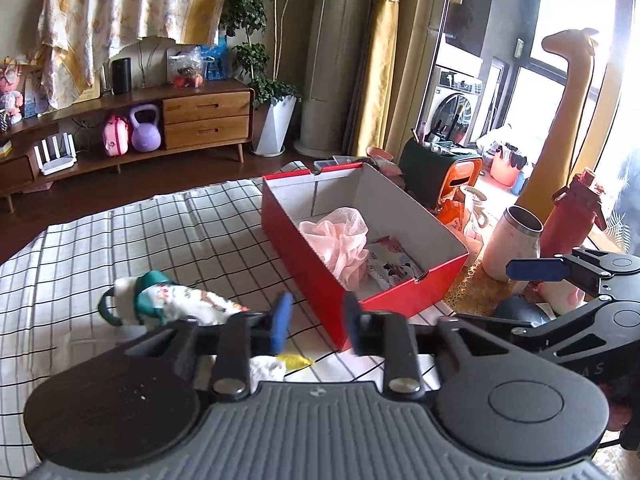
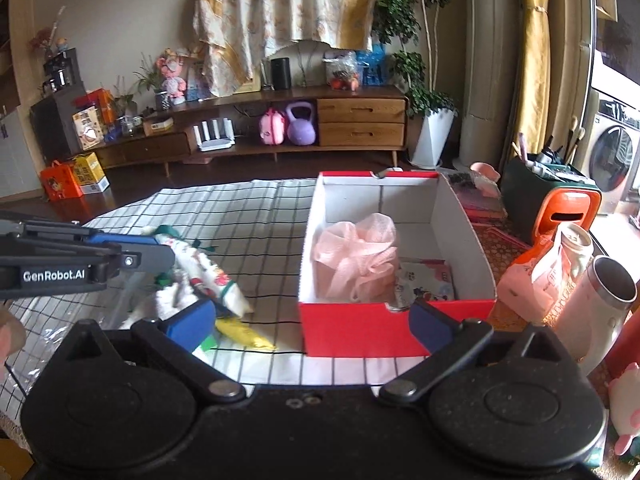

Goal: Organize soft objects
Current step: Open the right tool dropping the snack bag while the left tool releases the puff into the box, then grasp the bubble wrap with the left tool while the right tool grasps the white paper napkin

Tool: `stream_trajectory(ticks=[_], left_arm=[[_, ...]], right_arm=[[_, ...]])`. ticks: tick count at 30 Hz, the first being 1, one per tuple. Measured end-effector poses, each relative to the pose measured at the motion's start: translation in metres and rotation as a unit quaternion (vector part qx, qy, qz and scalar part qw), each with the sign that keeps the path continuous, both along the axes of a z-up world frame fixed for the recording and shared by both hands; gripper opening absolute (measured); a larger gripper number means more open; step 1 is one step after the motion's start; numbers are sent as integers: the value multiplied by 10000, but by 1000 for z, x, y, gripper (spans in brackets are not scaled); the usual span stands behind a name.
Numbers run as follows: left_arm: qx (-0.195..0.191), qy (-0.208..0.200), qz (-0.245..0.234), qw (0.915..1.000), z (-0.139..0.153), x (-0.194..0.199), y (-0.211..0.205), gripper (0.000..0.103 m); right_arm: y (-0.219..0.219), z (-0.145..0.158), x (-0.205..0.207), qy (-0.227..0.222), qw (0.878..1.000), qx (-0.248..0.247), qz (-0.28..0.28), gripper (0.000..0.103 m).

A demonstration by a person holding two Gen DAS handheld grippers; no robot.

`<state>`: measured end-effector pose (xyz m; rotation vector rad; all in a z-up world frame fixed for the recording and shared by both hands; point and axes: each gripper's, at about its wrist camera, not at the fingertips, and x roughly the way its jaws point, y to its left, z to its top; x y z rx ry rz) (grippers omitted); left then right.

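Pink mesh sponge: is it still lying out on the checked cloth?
No. The pink mesh sponge sits inside the red box, beside a printed item, not on the checked cloth.

Living room, dark wood floor [image 2: 224,176]. Long low wooden sideboard [image 2: 360,120] against pale wall, two drawers at its right end. Patterned cream-yellow cloth [image 2: 288,4] hangs above it. Potted tree [image 2: 424,80] in white planter beside a round column [image 1: 324,60]. Mustard curtain [image 1: 380,56], then bright window [image 1: 568,48]; washing machine [image 2: 612,152] in daylight.
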<state>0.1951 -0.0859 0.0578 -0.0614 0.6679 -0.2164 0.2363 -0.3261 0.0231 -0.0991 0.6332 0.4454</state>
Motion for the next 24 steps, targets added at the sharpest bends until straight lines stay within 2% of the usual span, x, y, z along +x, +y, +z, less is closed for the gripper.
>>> stream_trajectory(ticks=[1, 2, 6, 8, 10, 14, 16, 17, 19, 24], left_arm=[[17, -44, 27, 10000, 1, -8, 6, 62], [16, -89, 45, 9999, 2, -14, 10, 68], [43, -91, 70, 9999, 5, -41, 31, 69], [105, -172, 108, 9997, 7, -56, 42, 82], [155, -244, 204, 9994, 7, -69, 53, 88], [98, -162, 362, 9992, -1, -89, 73, 89], [18, -116, 400, 9991, -9, -97, 80, 95], [-48, -105, 417, 9991, -12, -102, 83, 99], [-232, -169, 502, 9983, -20, -112, 88, 102], [-288, -311, 705, 9966, -43, -131, 90, 103]], right_arm=[[3, 1, -7, -33, 10000, 2, 42, 103], [6, 0, -12, -63, 10000, 12, 71, 103], [15, 0, -32, -143, 9996, 76, 223, 103], [21, -1, -42, -180, 9993, 119, 316, 103], [25, -4, -51, -222, 9989, 116, 406, 103], [37, -14, -66, -274, 9980, 28, 569, 103], [45, -21, -72, -247, 9977, -61, 632, 103], [48, -26, -74, -199, 9976, -93, 660, 103], [52, -36, -76, -69, 9974, -113, 710, 103], [64, -65, -77, 245, 9957, -252, 856, 103]])
